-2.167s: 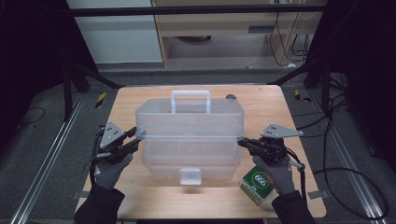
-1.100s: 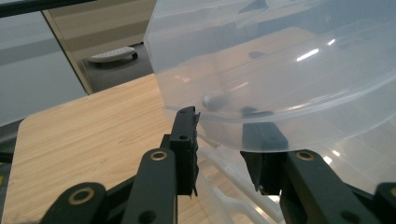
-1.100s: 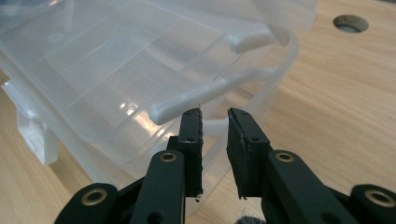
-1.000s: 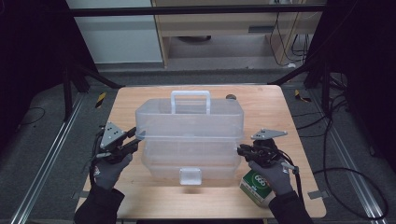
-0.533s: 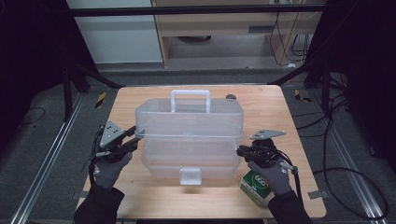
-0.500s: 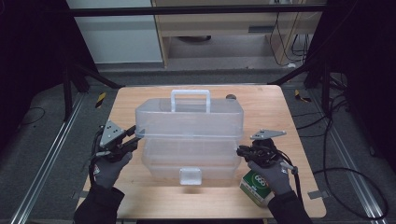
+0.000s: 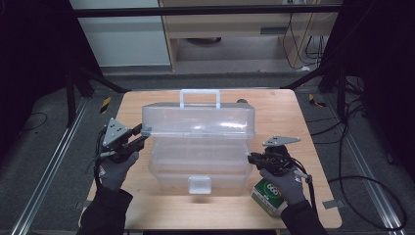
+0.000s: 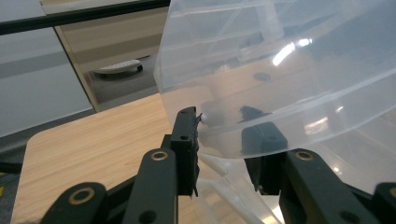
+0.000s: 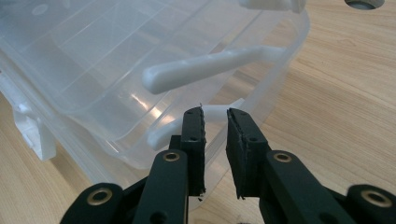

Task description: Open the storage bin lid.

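A clear plastic toolbox stands mid-table with its upper section [image 7: 198,120] swung up and back over the lower section [image 7: 195,166]. A white handle [image 7: 199,98] sits on top and a white latch [image 7: 199,185] at the front. My left gripper [image 7: 142,134] is shut on the upper section's left end. In the left gripper view the gripper [image 8: 222,135] has one jaw outside the clear wall [image 8: 289,70], the other showing through it. My right gripper [image 7: 252,158] is at the lower section's right end. There the gripper [image 9: 215,121] is nearly closed over the clear rim, below a white swing arm [image 9: 205,67].
A green and white carton [image 7: 268,196] lies on the wooden table [image 7: 274,105] under my right hand, near the front right corner. A small dark round thing [image 7: 241,101] sits behind the toolbox. Dark floor, rails and cables surround the table.
My right gripper has dropped a little and moved in, from the upper section's level to the lower section's right end. The left gripper and the toolbox have stayed put.
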A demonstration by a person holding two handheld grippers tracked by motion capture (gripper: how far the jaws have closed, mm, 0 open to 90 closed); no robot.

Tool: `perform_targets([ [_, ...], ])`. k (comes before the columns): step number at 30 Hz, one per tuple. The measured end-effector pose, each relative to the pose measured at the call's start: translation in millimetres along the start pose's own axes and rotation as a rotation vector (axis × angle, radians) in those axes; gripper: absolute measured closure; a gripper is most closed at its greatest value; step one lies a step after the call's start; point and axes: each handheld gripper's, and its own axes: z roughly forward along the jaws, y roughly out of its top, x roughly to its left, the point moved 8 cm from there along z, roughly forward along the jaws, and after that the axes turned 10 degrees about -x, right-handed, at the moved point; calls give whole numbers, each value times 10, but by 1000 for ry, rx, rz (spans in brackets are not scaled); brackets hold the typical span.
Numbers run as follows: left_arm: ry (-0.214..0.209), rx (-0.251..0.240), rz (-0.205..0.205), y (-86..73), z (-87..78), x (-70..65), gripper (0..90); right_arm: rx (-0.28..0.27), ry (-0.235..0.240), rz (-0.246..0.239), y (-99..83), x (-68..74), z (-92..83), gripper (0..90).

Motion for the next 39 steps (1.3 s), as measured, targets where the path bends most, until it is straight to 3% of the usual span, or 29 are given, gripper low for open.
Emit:
perform_targets([
  [17,25,-25,3,175,128,77,683,-1,-2,0,0,-1,0,773],
  [19,33,-12,-25,169,128,69,684,1,-3,5,-2,1,-2,773],
  [23,33,-31,8,215,174,117,685,0,-2,5,-2,-2,-2,773],
  [39,54,-29,8,325,276,169,695,1,3,8,-1,-5,-1,771],
])
